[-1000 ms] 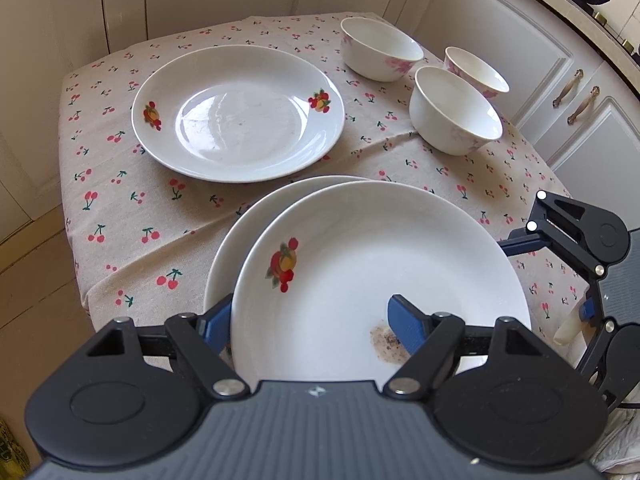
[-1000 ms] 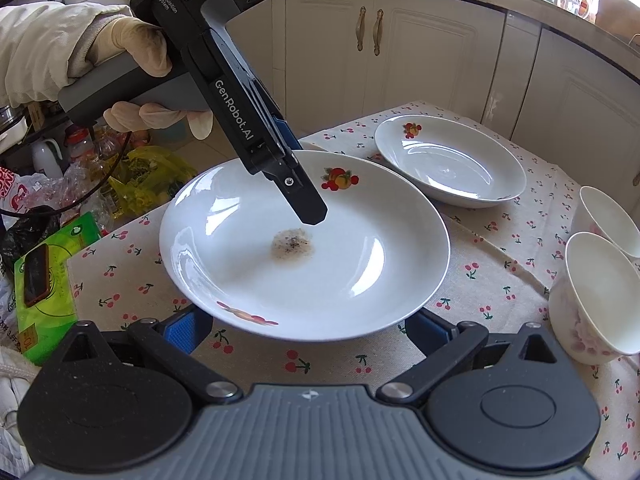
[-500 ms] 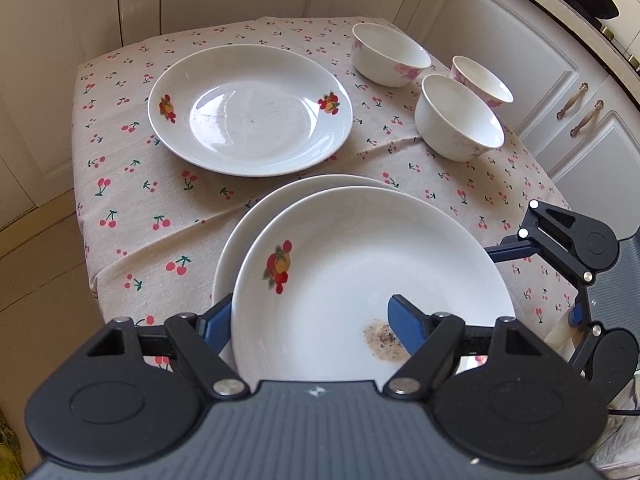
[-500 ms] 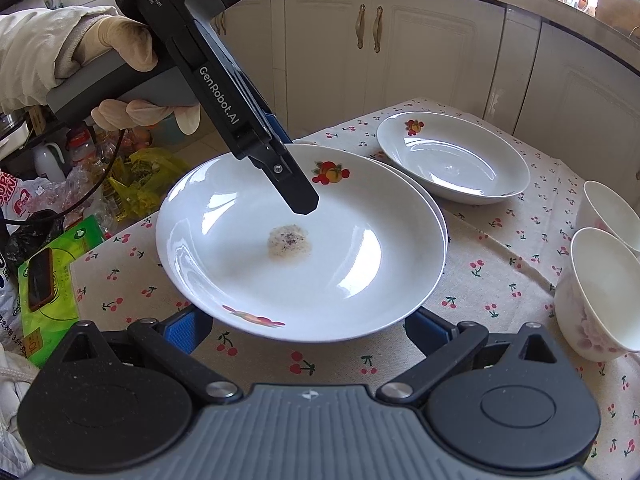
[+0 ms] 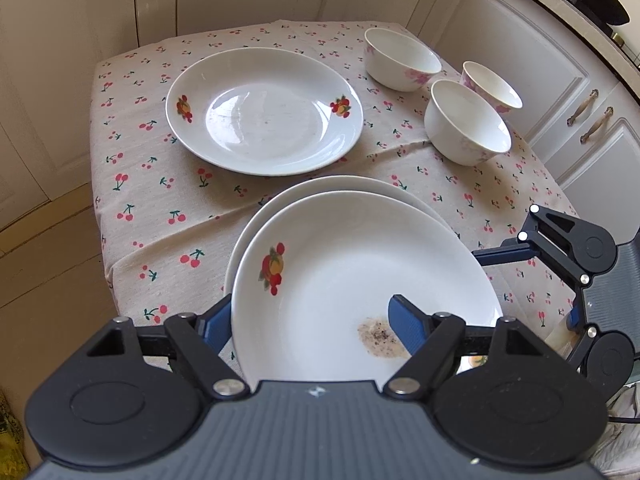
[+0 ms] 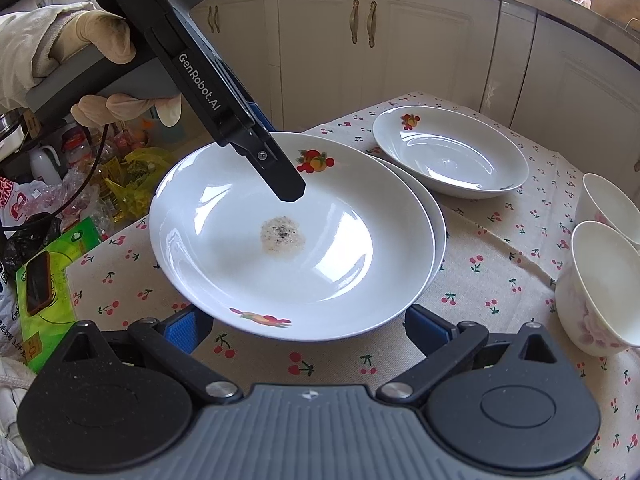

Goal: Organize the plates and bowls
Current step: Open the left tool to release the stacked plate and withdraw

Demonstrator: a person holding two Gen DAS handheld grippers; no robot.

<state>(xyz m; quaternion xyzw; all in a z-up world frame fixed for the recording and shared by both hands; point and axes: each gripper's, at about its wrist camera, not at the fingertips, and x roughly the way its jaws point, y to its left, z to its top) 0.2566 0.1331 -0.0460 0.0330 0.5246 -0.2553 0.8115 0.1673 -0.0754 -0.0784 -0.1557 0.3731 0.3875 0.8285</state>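
Observation:
A white plate [image 5: 352, 264] with a fruit print and a brown food smear [image 6: 282, 234] is held tilted over a second plate [image 6: 438, 224]. My left gripper [image 5: 310, 308] is shut on this top plate, one finger inside the dish and the other under its rim. A third plate [image 5: 264, 112] lies further back on the cherry-print tablecloth [image 5: 160, 208]. Three white bowls [image 5: 468, 124] stand at the right. My right gripper [image 6: 308, 320] is open, its fingers low on either side of the held plate's near rim, not touching it.
A gloved hand [image 6: 100, 48] holds the left gripper's handle. Left of the table lie a green box with a phone on it [image 6: 44, 284] and yellow bags [image 6: 132, 176]. White cabinets [image 6: 400, 40] close in behind and to the right.
The held plate has shifted slightly left in the right wrist view, uncovering the right rim of the plate beneath. The right gripper has stayed where it was.

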